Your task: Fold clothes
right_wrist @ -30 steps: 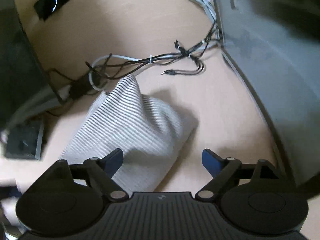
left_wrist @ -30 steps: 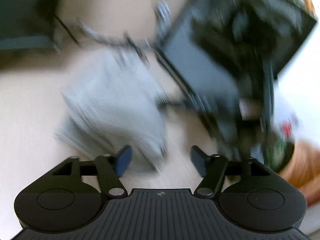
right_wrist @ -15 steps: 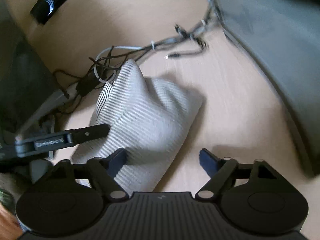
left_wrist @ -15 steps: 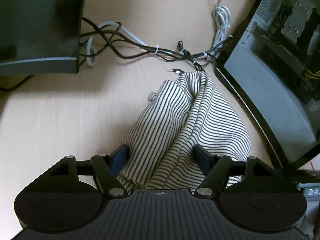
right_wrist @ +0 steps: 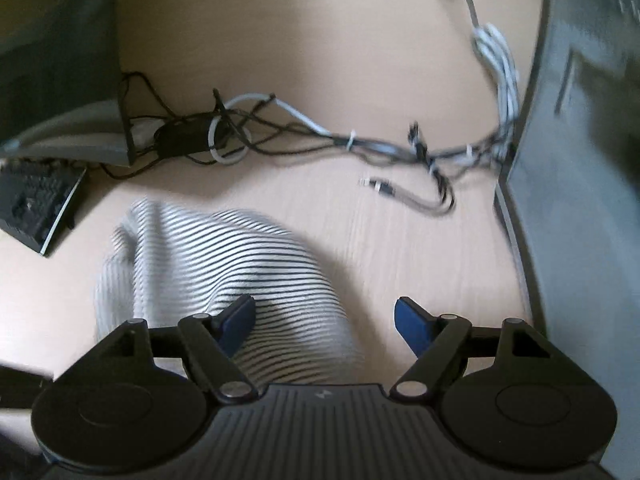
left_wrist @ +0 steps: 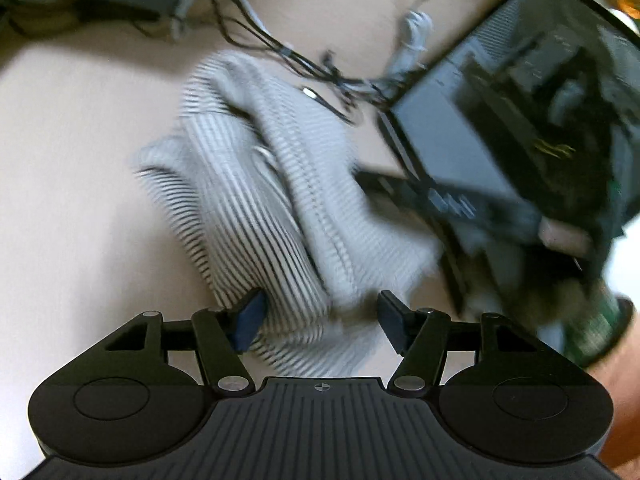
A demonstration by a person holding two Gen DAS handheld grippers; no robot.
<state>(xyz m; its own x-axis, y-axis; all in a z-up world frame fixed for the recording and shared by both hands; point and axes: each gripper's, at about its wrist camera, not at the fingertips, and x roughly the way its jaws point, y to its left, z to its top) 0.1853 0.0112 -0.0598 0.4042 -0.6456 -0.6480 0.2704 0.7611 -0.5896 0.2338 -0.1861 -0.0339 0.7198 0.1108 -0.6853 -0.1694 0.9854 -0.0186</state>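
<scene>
A crumpled white garment with thin black stripes lies on the light wooden table. My left gripper is low at its near end. The jaws are closing with a fold of cloth between them: the left pad touches it, the right pad stands just clear. From the right, the other gripper comes in blurred, its fingers at the garment's right edge, with a hand behind. In the right wrist view the garment sits lower left. My right gripper is open, left finger over the cloth, right finger over bare table.
A tangle of black and white cables runs across the table behind the garment. A dark computer case stands along the right. A monitor foot and a black keyboard are at the left.
The left gripper has dropped and rolled, and its jaws have narrowed around the cloth. The right gripper has swung over the garment, and the garment has slumped lower.
</scene>
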